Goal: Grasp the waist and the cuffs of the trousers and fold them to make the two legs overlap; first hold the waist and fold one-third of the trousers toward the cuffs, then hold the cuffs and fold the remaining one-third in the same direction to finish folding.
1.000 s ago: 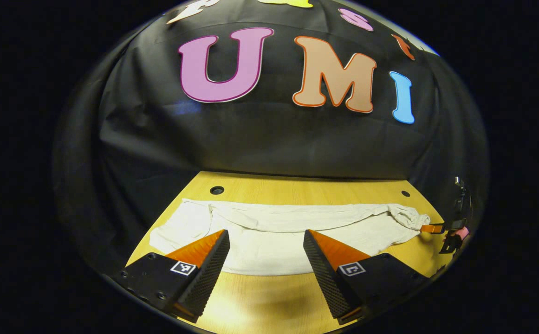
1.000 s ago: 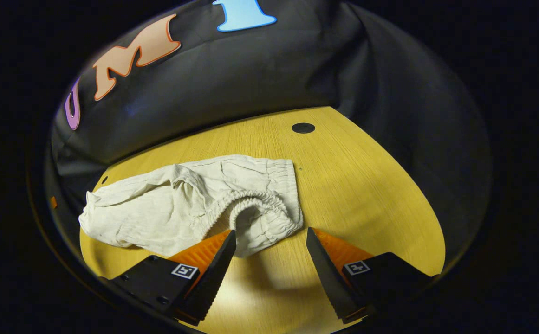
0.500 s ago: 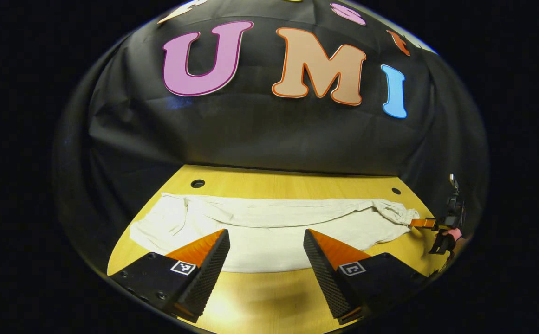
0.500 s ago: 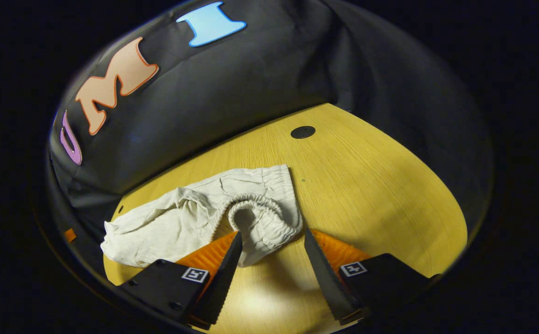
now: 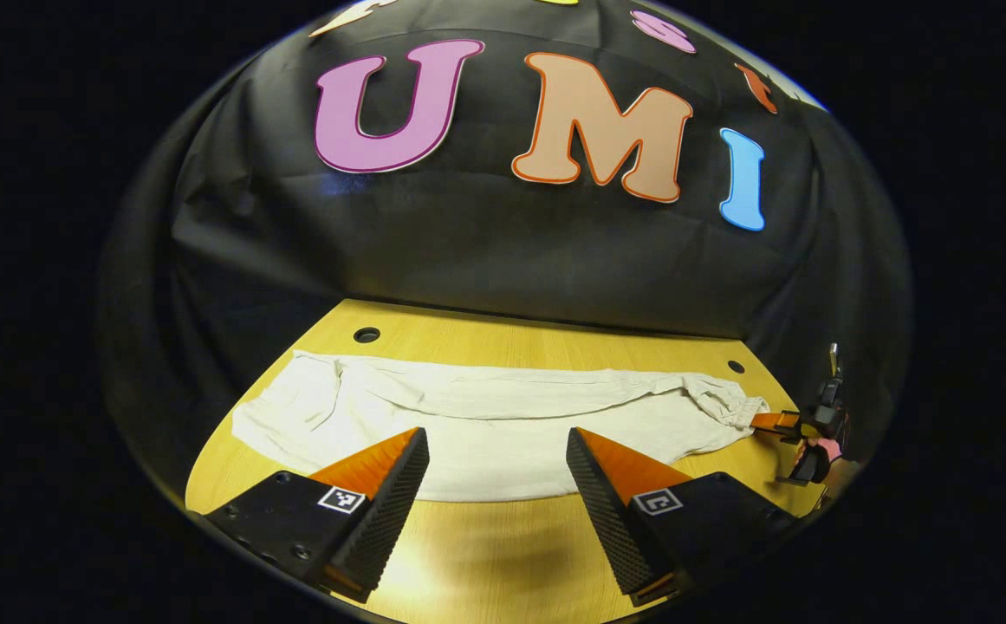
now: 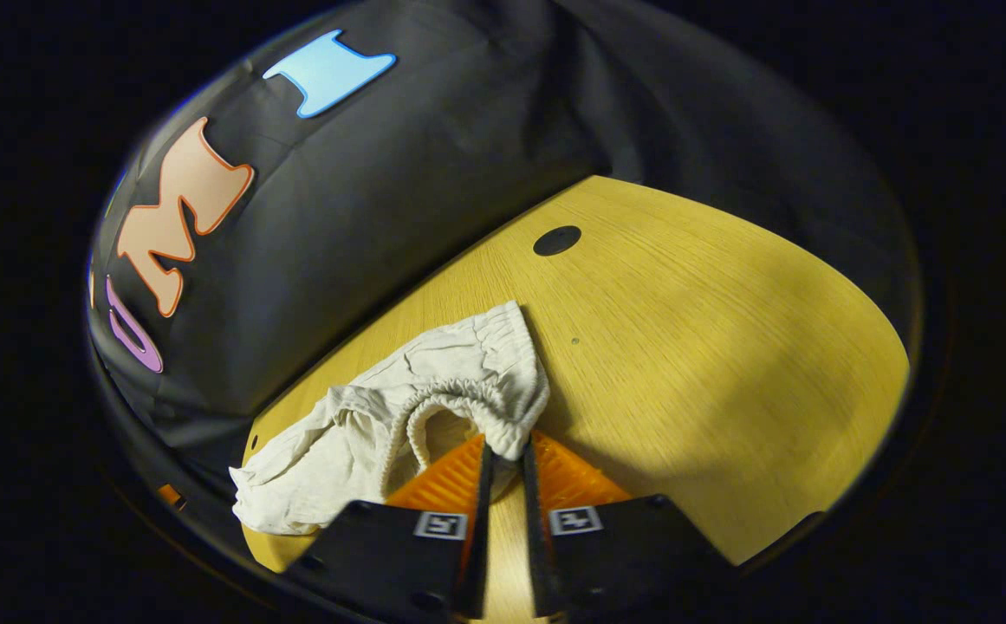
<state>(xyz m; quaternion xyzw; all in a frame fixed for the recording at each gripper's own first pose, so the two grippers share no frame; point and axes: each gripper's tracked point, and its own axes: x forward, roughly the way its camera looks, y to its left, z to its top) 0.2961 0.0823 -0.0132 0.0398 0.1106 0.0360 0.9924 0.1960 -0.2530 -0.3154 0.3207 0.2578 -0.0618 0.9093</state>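
Observation:
White trousers [image 5: 503, 416] lie stretched across the wooden table [image 5: 503, 563], cuffs at the left, waist at the right. My left gripper [image 5: 496, 451] hovers open over their near edge at mid-length, nothing between its fingers. Far right in the left gripper view, the right gripper [image 5: 767, 422] pinches the waist end, with a hand [image 5: 821, 447] behind it. In the right gripper view the elastic waistband [image 6: 468, 399] bunches up in a loop, and my right gripper [image 6: 504, 452] is shut on its near fold. The legs trail off to the left behind the waist.
Black cloth walls close the table off at the back and sides. Round cable holes sit near the back corners [image 5: 366, 334] [image 5: 736, 367] [image 6: 556, 240]. Bare wood [image 6: 684, 347] spreads to the right of the waist.
My right gripper moved in and went from open to shut on the waistband, lifting it slightly. The left gripper stayed open and barely shifted over the trousers.

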